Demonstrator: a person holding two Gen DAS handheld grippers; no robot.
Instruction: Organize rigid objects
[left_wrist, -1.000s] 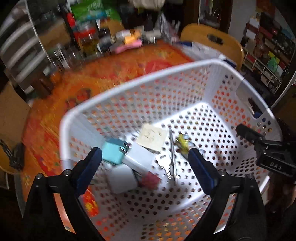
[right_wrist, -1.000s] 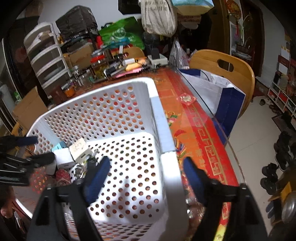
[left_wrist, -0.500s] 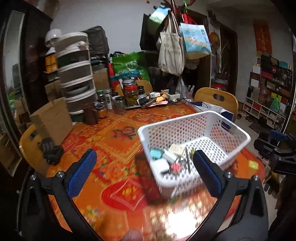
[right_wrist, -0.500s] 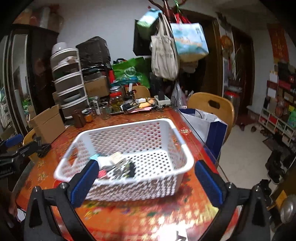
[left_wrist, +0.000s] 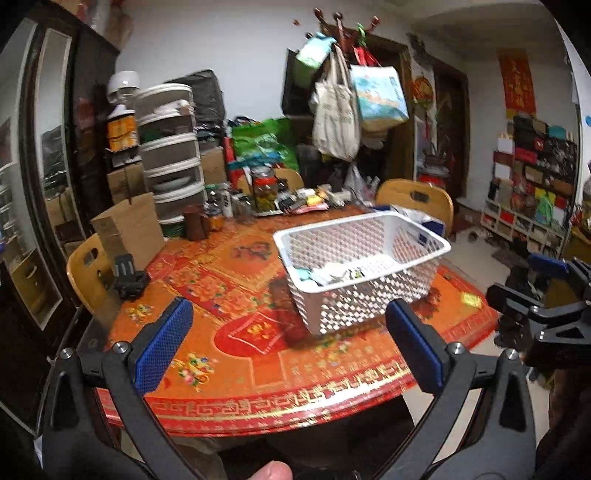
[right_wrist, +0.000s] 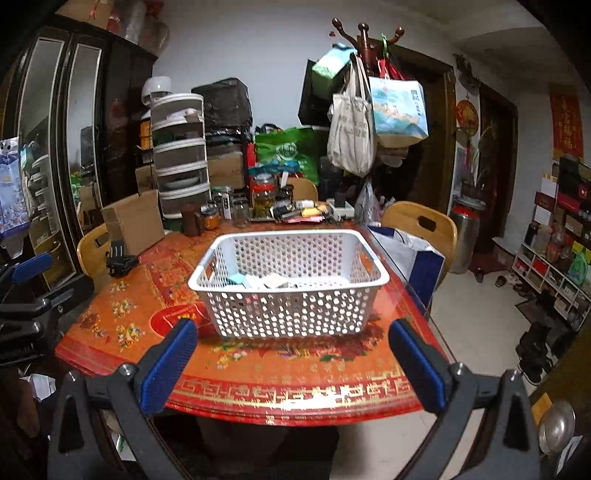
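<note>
One white basket (right_wrist: 288, 291) sits mid-frame on the bench (right_wrist: 258, 373), several small items inside. Two claws, left claw (left_wrist: 288, 347) and right claw (right_wrist: 291, 365), gape wide, both empty.

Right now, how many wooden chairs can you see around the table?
3: one chair at the table's left side, one at its right, one behind the far clutter. More may be hidden.

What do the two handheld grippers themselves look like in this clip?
Both match: the left gripper and right gripper have black plastic A-frame arms with silver bolts, each ending in a blue, mesh-textured rectangular pad. No cables or markings are legible.
</note>
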